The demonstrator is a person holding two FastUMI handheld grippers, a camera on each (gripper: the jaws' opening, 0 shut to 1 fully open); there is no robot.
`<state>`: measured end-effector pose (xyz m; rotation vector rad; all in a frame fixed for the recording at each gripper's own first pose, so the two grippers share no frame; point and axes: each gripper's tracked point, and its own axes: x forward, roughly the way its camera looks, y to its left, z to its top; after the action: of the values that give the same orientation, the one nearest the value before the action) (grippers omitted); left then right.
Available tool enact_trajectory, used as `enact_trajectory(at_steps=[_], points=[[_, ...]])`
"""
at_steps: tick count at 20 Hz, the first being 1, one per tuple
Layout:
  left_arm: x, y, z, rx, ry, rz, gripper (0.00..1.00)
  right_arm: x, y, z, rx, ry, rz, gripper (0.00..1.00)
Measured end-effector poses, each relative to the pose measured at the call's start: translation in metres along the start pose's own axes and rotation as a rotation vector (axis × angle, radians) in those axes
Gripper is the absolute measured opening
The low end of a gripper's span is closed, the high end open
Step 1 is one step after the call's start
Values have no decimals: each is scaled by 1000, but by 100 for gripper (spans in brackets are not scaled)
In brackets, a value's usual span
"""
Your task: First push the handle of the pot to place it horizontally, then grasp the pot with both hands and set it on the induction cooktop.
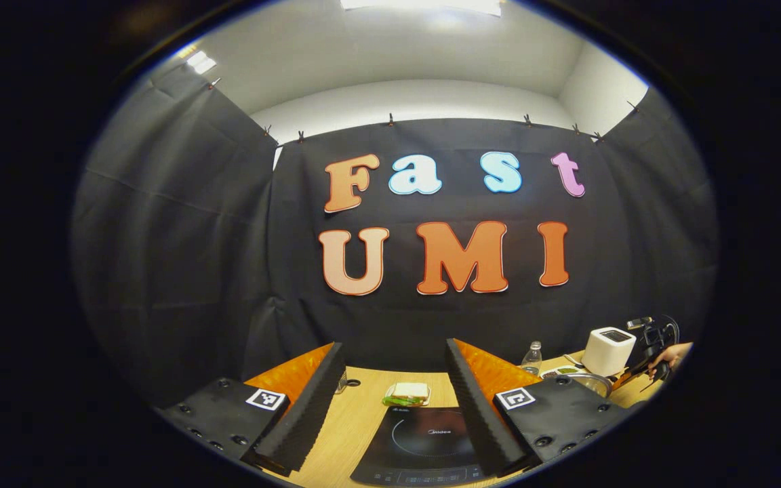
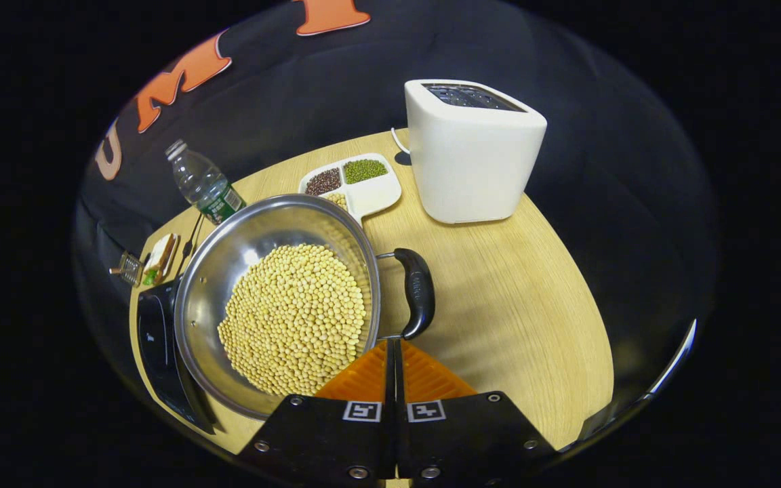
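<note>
The left gripper (image 1: 394, 400) is held with jaws wide apart; the cooktop (image 1: 424, 440) is seen between them, below. The right gripper (image 2: 394, 352) is seen with jaws closed, empty. The pot (image 2: 275, 305), filled with beans, lies just ahead-left of them, its handle (image 2: 416, 291) directly ahead.

you had one pot (image 2: 275, 305) of beans, one induction cooktop (image 1: 424, 440), one white toaster (image 2: 472, 152), one water bottle (image 2: 204, 183), one divided dish (image 2: 356, 183) with three bean kinds, and one sandwich (image 1: 407, 393) on the worktop (image 2: 512, 305).
</note>
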<state>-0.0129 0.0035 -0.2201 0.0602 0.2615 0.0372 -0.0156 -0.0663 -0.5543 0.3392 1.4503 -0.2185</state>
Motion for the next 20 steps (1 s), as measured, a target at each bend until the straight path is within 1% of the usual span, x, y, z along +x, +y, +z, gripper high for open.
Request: enact_trajectory(at_steps=[4, 7, 10, 13, 16, 17, 18, 19, 20], points=[[8, -5, -9, -4, 17, -5, 97, 5, -1, 13, 5, -18, -15, 0], [15, -22, -22, -10, 45, -37, 97, 3, -3, 18, 5, -34, -22, 0], [28, -51, -44, -5, 111, -93, 97, -11, -12, 32, -12, -99, -47, 0], [44, -93, -73, -14, 194, -177, 97, -30, -9, 37, -7, -137, -17, 2], [56, -141, -108, -47, 296, -267, 98, -43, -7, 39, -38, -159, 13, 17], [59, -155, -118, -56, 323, -293, 98, -45, -7, 40, -51, -168, 20, 19], [63, -171, -130, -59, 356, -314, 97, -47, -4, 41, -66, -179, 27, 26], [67, -181, -140, -60, 382, -326, 98, -47, -1, 41, -77, -188, 38, 29], [73, -195, -150, -65, 414, -342, 97, -50, 0, 42, -87, -193, 46, 40]])
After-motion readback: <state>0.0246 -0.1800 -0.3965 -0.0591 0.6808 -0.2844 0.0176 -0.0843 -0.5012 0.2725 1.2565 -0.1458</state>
